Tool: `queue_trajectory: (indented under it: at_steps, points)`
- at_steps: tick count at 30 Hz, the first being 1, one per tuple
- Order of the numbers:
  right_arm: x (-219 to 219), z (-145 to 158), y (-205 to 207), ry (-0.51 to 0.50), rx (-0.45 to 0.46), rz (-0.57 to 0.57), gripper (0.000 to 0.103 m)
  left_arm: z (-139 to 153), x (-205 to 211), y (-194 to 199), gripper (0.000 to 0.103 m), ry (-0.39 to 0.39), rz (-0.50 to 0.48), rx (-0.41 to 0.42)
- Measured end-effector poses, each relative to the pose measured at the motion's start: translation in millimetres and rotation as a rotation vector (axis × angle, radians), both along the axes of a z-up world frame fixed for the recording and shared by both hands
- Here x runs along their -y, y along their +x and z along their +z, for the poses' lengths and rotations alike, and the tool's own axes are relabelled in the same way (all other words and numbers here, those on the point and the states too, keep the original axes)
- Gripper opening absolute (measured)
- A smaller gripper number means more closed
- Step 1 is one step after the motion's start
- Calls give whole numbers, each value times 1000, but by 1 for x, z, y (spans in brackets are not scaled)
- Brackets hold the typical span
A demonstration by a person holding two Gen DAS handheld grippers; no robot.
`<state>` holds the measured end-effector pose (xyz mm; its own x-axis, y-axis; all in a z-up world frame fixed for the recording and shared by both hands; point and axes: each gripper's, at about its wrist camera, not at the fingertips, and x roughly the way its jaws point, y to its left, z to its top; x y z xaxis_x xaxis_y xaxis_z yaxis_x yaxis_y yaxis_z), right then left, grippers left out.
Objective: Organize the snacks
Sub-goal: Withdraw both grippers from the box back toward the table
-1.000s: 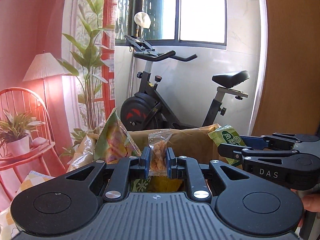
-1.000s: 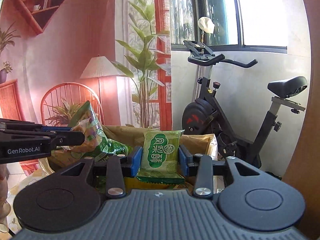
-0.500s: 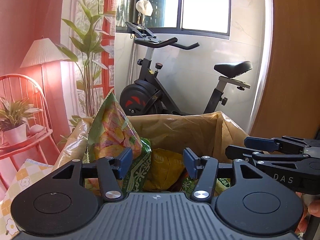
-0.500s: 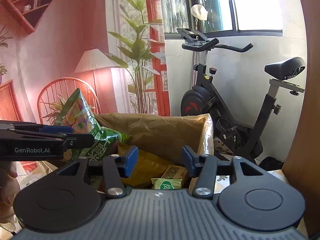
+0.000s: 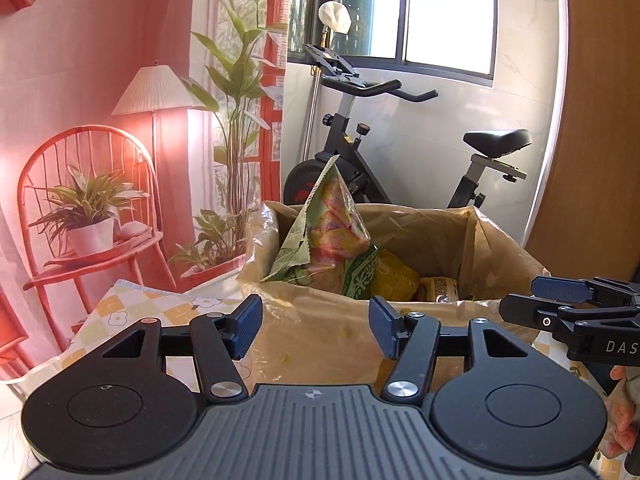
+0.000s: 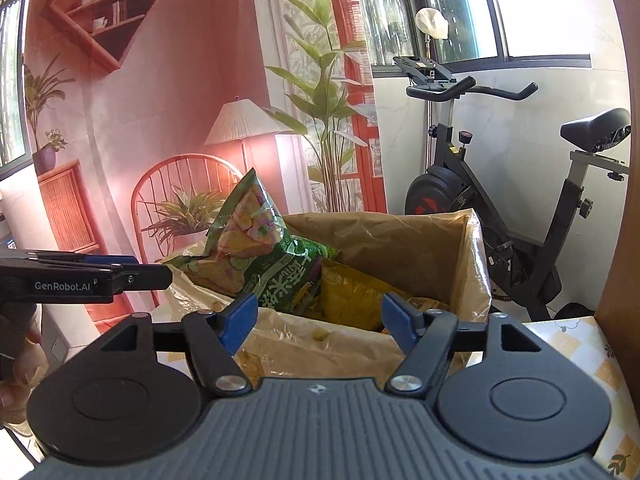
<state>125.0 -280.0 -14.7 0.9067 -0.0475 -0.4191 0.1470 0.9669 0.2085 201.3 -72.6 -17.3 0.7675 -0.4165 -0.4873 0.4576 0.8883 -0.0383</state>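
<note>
A cardboard box lined with a brown plastic bag (image 5: pixel 424 236) (image 6: pixel 400 240) stands ahead of both grippers. Inside it a tall green chip bag (image 5: pixel 332 232) (image 6: pixel 256 248) leans upright at the left, with a yellow packet (image 5: pixel 394 276) (image 6: pixel 352 296) and a small tan packet (image 5: pixel 440 289) beside it. My left gripper (image 5: pixel 316 328) (image 6: pixel 120 274) sits in front of the box's near wall, its jaws opening with nothing between them. My right gripper (image 6: pixel 318 320) (image 5: pixel 560 300) hovers beside it, jaws also opening and empty.
The box rests on a yellow checked tablecloth (image 5: pixel 132 312) (image 6: pixel 568 344). A black exercise bike (image 5: pixel 360 152) (image 6: pixel 460 184) stands behind it under a window. A wooden panel (image 5: pixel 592 160) rises at the right. A person's fingers (image 5: pixel 624 416) hold the right gripper.
The left gripper let go of a clear snack pack and the right one a green packet; both packets are gone from the jaws. Both grippers opened and drew back from the box.
</note>
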Motion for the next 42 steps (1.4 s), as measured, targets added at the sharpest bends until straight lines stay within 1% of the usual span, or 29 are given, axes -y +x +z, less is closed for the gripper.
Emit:
queue_trajectory:
  at_steps: [2,5,10,15,20,24,27,34,42]
  points:
    - [-6,-4,-8,41,0,10,77,-1,-16,-8,61,15,7,2]
    - [-14,-11,-17,83,-7,24,78,-6,-40,-19,61,35,33,-2]
    - [-30,-26,-27,88,-29,57,78,-24,-74,-30,61,43,88,-61]
    - [-40,-47,-34,98,-64,75,78,-49,-92,-36,61,20,133,-124]
    - [-44,-73,-37,87,-118,89,78,-73,-95,-40,61,16,144,-149]
    - [-42,-92,-40,80,-156,83,78,-86,-90,-41,61,21,132,-163]
    - [-40,-104,-41,84,-177,77,78,-94,-85,-41,61,31,122,-158]
    - [-37,-124,-41,69,-213,73,78,-108,-75,-41,61,37,112,-159]
    - [-31,-136,-40,53,-237,74,78,-116,-66,-36,61,53,94,-155]
